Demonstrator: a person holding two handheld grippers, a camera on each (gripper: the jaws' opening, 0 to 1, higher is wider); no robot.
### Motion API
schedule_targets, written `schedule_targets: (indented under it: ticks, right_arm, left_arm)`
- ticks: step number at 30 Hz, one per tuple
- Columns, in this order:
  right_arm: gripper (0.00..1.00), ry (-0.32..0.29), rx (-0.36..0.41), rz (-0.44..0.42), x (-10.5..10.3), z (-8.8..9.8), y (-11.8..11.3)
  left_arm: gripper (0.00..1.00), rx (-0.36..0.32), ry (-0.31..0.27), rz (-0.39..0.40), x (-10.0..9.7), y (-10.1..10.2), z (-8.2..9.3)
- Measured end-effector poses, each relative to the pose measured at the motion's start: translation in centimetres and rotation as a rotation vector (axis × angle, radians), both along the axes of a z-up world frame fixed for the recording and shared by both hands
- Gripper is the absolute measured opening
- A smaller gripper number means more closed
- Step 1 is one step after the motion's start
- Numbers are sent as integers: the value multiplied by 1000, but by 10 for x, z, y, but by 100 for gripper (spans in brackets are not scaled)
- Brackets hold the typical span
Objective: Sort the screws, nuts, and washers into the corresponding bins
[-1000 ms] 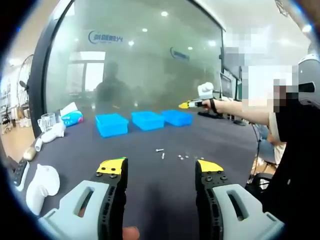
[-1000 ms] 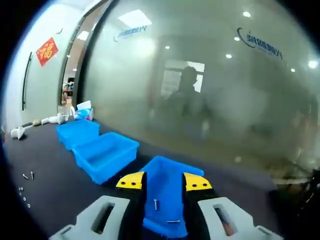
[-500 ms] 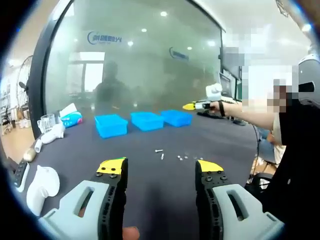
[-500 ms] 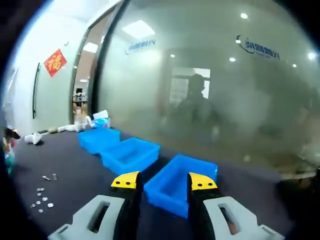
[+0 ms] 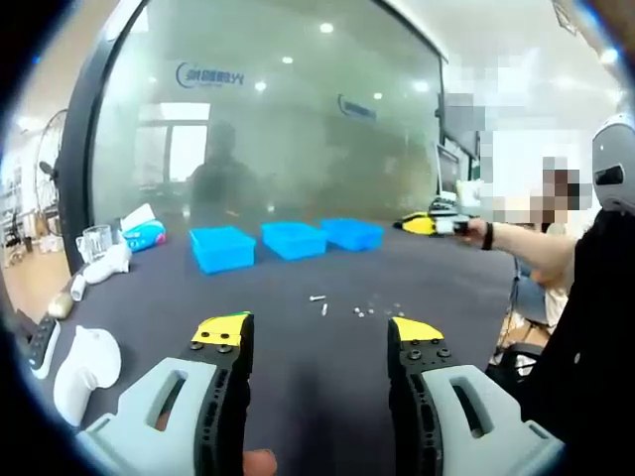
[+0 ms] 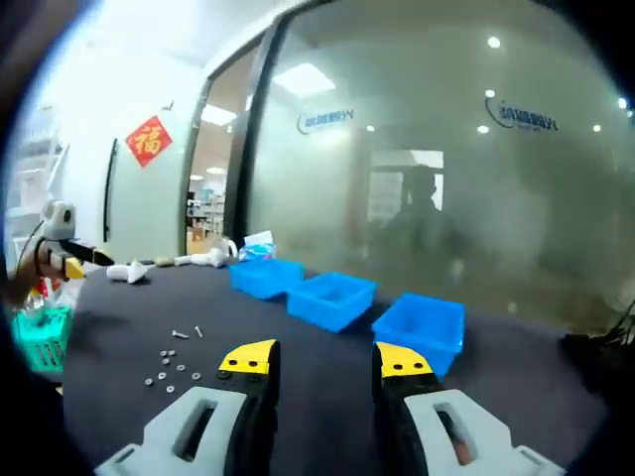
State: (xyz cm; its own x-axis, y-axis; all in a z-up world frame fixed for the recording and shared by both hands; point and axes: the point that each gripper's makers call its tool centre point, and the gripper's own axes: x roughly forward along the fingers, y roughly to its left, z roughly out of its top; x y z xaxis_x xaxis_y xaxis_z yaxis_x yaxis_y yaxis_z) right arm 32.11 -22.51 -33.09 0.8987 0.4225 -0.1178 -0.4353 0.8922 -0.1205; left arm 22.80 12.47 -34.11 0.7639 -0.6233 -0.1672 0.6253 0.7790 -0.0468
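While both grippers hang above the dark table, the scene reads as follows.

Left gripper [image 5: 319, 332]: jaws stand wide apart with nothing between them, low over the near part of the table [image 5: 298, 367].

Right gripper [image 6: 322, 355]: jaws parted with nothing between them; in the left gripper view it shows at the far right [image 5: 429, 224], held out by a person's hand.

Bins: three blue bins sit in a row on the far side of the table, left bin [image 5: 221, 246], middle bin [image 5: 294, 239], right bin [image 5: 351, 233], close beside each other.

Small parts: screws [image 5: 319, 302] and a scatter of nuts and washers [image 5: 372, 311] lie loose on the table, nearer than the bins and well apart from them; in the right gripper view they lie at the left [image 6: 171, 357].

Near left of table: a white controller [image 5: 84, 367].

Far left: a clear cup [image 5: 92, 240].
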Motion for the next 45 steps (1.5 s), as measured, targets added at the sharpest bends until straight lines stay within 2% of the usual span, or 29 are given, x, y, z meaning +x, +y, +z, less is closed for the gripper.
schedule_targets:
  ticks: [1, 4, 12, 15, 17, 21, 26, 34, 40, 45]
  right_arm:
    - [33, -24, -19, -8, -5, 1, -1]
    - [33, -35, -28, -8, -23, -2, 0]
    - [33, -14, 26, -18, -61, -15, 1]
    - [33, -6, 15, -4, -69, -19, 3]
    - [33, -8, -23, 19, -71, -22, 2]
    - [33, 25, 38, 75, -74, -23, 2]
    - [32, 69, 31, 162, -77, -26, 13]
    - [32, 119, -60, 266, -77, -33, 29]
    - [31, 122, -93, 312, -72, -26, 44]
    - [30, 141, -150, 378, -62, -18, 65]
  left_arm:
    - [52, -1, 0, 0, 0, 0, 0]
    - [52, -1, -1, 4, -1, 2, -1]
    - [52, -3, 5, 15, -2, 7, -4]
    - [52, -1, 2, 13, -3, 7, -4]
    - [53, -14, -8, -2, -5, 5, -2]
    - [53, 2, -7, -18, -7, 1, -4]
    - [52, 6, -5, -19, -8, 2, -5]
    - [52, 14, -2, -12, -9, 5, -7]
    - [52, 14, -2, -9, -9, 7, -7]
    - [52, 8, -1, -7, -9, 9, -7]
